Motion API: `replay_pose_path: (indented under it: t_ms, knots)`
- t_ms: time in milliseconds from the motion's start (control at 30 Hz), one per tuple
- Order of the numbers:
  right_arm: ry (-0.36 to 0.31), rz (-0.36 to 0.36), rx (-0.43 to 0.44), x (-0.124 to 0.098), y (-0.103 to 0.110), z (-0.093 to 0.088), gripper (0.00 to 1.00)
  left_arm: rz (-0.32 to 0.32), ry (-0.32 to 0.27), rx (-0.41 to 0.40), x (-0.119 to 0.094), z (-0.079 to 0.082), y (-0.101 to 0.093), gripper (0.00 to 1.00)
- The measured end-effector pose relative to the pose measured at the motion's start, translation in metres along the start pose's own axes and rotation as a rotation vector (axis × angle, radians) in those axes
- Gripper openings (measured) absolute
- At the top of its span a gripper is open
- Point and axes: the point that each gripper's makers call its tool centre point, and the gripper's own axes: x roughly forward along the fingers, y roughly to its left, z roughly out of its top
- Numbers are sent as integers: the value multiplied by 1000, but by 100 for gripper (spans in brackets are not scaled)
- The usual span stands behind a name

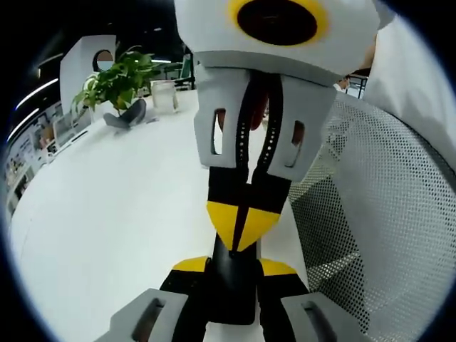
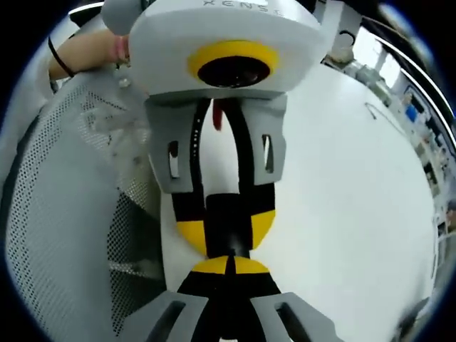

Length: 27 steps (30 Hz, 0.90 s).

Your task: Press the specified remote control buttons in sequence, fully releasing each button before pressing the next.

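- Left gripper view: left gripper (image 1: 234, 269) clamps slim black remote control (image 1: 234, 285) over white table (image 1: 121, 214).
- Right gripper (image 2: 229, 265), yellow tips pinched together, touches the remote's end.
- Lettering reads "XENS", rest cut off.

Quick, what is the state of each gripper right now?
Left gripper: shut on the black remote.
Right gripper: shut, holding nothing, its tips at the remote's far end.
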Motion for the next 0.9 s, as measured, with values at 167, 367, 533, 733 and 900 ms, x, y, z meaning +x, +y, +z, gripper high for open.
replay_pose_path:
  t_ms: [167,367,533,733,900]
  knots:
    - [-11,-7,12,0,0,0,0,1,3,8,0,0,0,24]
    - [-22,-33,43,0,-4,2,0,5,9,22,0,0,1,24]
    - [-17,-31,14,1,-3,2,0,9,10,32,0,-1,1,24]
    - [-74,-1,62,-1,-2,2,0,9,12,36,0,-1,1,24]
    - [-45,-17,-34,1,0,5,0,8,14,36,0,-2,1,24]
